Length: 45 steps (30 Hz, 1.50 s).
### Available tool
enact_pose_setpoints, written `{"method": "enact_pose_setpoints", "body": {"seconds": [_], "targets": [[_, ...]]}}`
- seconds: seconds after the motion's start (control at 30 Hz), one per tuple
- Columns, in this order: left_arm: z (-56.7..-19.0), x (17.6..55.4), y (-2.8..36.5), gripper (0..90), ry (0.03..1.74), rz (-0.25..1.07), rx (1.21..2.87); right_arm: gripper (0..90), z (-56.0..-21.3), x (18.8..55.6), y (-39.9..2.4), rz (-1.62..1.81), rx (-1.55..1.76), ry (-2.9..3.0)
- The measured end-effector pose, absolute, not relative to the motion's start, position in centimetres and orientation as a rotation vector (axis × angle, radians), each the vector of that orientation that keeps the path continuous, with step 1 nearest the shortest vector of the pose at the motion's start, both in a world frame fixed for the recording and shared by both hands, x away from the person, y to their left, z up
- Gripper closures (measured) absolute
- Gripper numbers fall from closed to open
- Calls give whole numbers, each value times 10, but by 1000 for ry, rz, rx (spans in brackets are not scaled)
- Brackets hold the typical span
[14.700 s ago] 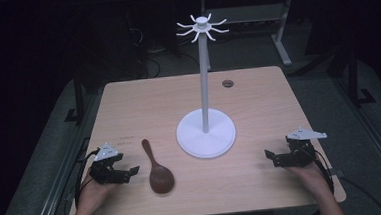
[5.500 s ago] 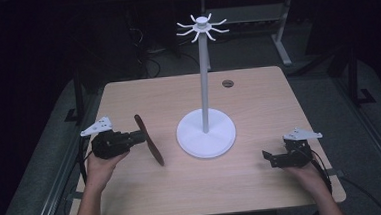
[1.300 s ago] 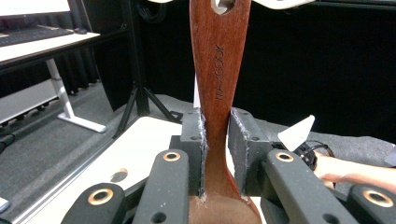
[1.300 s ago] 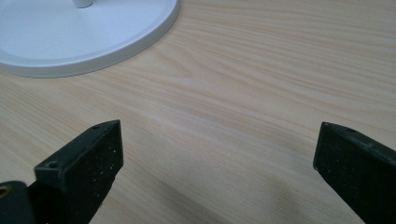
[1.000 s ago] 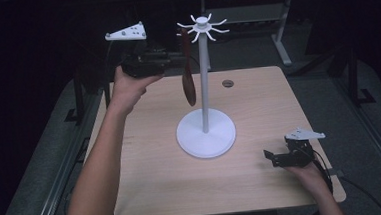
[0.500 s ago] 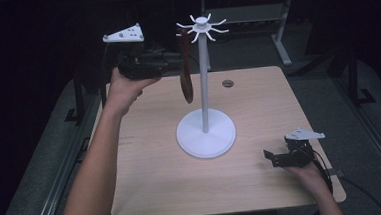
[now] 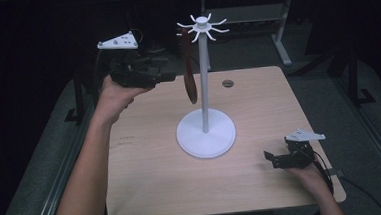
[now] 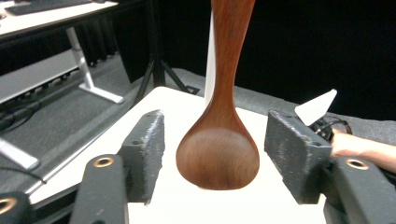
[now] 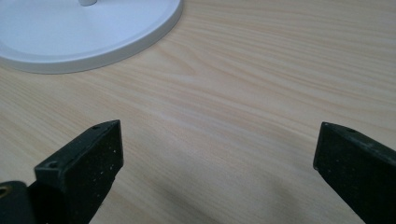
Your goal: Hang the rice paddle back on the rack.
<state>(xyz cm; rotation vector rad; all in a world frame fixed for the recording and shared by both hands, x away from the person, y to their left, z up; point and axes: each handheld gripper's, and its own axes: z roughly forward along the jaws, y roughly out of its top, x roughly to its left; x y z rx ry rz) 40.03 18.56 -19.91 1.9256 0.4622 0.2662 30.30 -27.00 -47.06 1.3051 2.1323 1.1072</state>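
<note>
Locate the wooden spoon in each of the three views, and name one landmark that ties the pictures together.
High view: the wooden spoon hangs from the white stand's top hooks, left of its pole, above the table.
Left gripper view: its bowl hangs at centre between the open jaws, clear of both pads.
Right gripper view: not in this picture.
Shared landmark: the white stand, whose round base sits at top left of the right gripper view.

Probably lab or studio — black backdrop, lone wooden table (image 7: 147,175), desk frames (image 8: 88,79) behind.
</note>
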Motion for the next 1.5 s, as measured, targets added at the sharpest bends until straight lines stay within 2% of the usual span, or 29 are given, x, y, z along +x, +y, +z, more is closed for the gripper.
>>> {"method": "enact_pose_setpoints", "body": {"seconds": [0.43, 0.6, 1.5], "targets": [[-221, 388, 203, 186, 599, 382, 2000, 12, -470, 302, -272, 1102, 1325, 2113], [-230, 384, 209, 159, 633, 404, 1996, 12, -470, 302, -273, 1104, 1331, 2109], [-305, 342, 261, 165, 792, 423, 1948, 12, -471, 305, -267, 1103, 1313, 2131]]}}
